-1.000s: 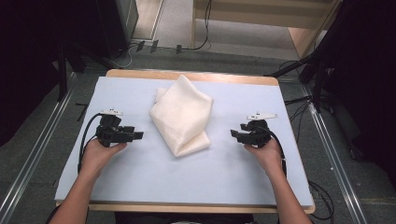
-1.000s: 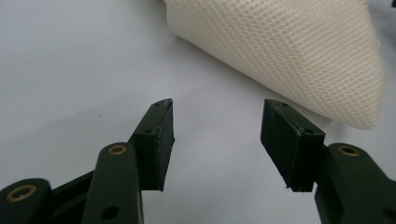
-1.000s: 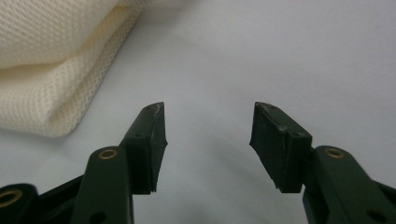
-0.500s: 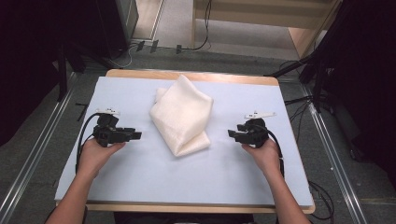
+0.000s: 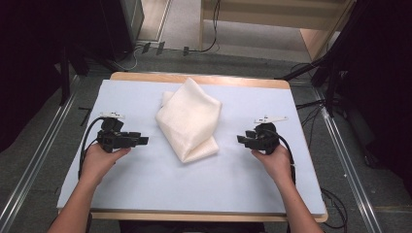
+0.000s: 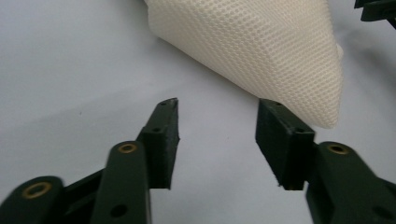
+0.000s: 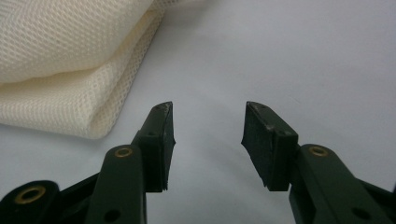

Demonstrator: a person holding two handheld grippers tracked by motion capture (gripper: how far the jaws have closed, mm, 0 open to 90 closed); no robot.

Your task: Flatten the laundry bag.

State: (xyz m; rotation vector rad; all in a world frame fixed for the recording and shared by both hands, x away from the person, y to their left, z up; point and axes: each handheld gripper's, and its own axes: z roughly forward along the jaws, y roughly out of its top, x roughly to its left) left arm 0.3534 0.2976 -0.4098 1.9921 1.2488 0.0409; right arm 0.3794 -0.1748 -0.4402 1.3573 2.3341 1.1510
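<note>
From the high view the folded cream cloth (image 5: 188, 120) lies mid-surface (image 5: 145, 179), left gripper (image 5: 144, 141) at its 9 o'clock, right gripper (image 5: 240, 139) at 3 o'clock. The gripper views reveal its mesh weave and both pairs of fingers parted, empty; left just opening, right closing.

A: Where's the free room?
B: The folded mesh cloth (image 5: 189, 121) lies mid-table; bare blue mat (image 5: 145, 189) flanks it and spreads in front.
A: Anything blocking the 2 grippers?
B: No, just mat up to the cloth's edges.
</note>
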